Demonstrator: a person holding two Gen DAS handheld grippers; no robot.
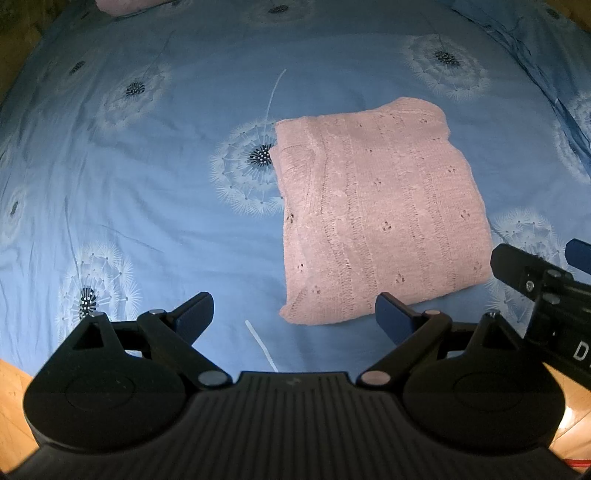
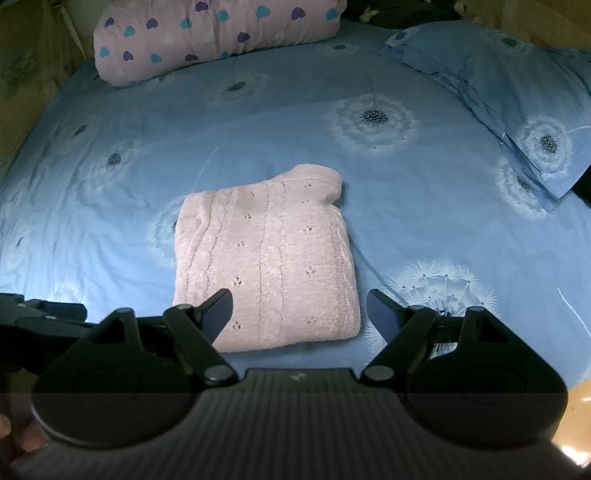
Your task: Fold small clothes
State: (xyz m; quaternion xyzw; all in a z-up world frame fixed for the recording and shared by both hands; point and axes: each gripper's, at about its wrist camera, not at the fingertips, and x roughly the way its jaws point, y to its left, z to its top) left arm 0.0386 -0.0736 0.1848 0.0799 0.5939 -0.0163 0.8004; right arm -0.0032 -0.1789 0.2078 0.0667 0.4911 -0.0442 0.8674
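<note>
A pink knitted sweater (image 1: pixel 376 214) lies folded into a compact rectangle on the blue dandelion-print bedsheet (image 1: pixel 147 184). It also shows in the right wrist view (image 2: pixel 266 258). My left gripper (image 1: pixel 295 314) is open and empty, held above the bed just in front of the sweater's near edge. My right gripper (image 2: pixel 299 310) is open and empty, hovering over the sweater's near edge. The right gripper also shows at the right edge of the left wrist view (image 1: pixel 535 273).
A pink pillow with heart print (image 2: pixel 218 33) lies at the head of the bed. A blue dandelion-print pillow (image 2: pixel 509 96) lies at the far right. Wooden floor (image 1: pixel 14 406) shows beside the bed's near edge.
</note>
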